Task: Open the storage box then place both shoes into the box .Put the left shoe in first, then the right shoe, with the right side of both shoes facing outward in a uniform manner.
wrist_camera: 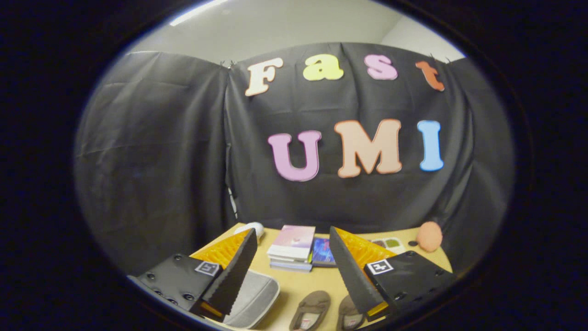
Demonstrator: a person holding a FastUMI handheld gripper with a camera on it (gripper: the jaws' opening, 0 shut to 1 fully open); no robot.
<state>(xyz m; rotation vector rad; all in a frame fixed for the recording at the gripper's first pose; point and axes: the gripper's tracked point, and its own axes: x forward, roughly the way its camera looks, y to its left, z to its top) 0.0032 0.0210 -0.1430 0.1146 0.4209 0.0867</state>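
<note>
Claw (294, 266) spread wide, gripping nothing, raised above bench (317, 280). Closed box (255, 294) at 7 o'clock, shoes (311, 310) at 6 (right one (347, 317) partly hidden). Risk: grabbing shoes first, lid unopened.

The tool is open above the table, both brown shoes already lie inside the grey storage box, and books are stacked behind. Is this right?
Not quite. In the gripper view the tool is open, but both brown shoes lie on the table beside the closed grey storage box. The books are stacked behind.

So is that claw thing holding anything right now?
No, nothing. The gripper has its jaws open over the table, above the two shoes and beside the grey storage box.
</note>
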